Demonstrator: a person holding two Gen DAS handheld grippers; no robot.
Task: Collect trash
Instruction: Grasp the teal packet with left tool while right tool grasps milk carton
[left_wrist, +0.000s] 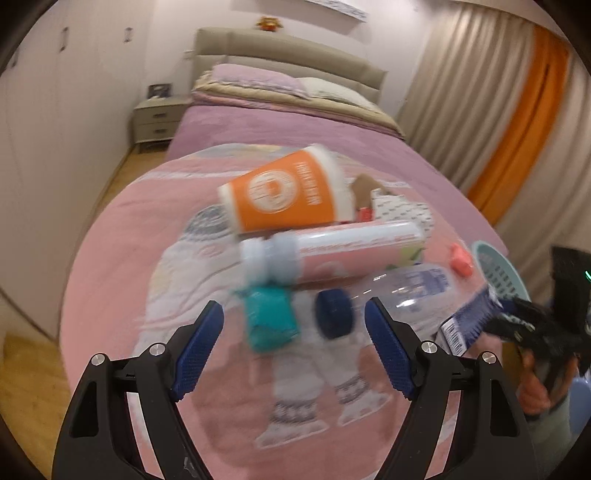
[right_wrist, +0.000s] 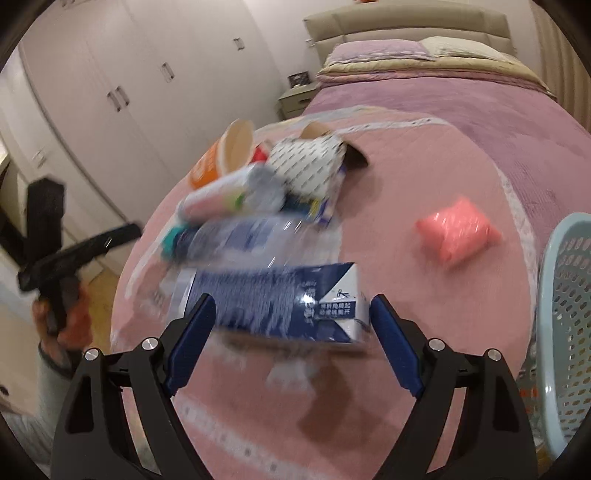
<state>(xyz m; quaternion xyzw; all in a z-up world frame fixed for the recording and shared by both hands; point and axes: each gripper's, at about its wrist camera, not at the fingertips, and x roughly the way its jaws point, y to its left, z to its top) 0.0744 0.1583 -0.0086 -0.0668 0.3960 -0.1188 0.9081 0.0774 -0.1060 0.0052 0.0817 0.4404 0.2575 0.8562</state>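
Observation:
Trash lies piled on a pink blanket (left_wrist: 122, 258) on the bed. An orange paper cup (left_wrist: 284, 190) lies on its side above a pink-labelled white bottle (left_wrist: 332, 251). A teal packet (left_wrist: 269, 321) and a clear bottle with a dark blue cap (left_wrist: 388, 295) lie just past my open, empty left gripper (left_wrist: 293, 319). A dark blue and white carton (right_wrist: 295, 302) lies between the fingers of my open right gripper (right_wrist: 291, 314), not clamped. A pink packet (right_wrist: 458, 229) lies alone to the right. A patterned white cup (right_wrist: 310, 166) sits behind the pile.
A light blue perforated basket (right_wrist: 565, 314) stands at the bed's right edge. Pillows and a headboard (left_wrist: 288, 51) are at the far end. A nightstand (left_wrist: 157, 120) and white wardrobes (right_wrist: 147, 81) are to the left, curtains (left_wrist: 517, 110) to the right.

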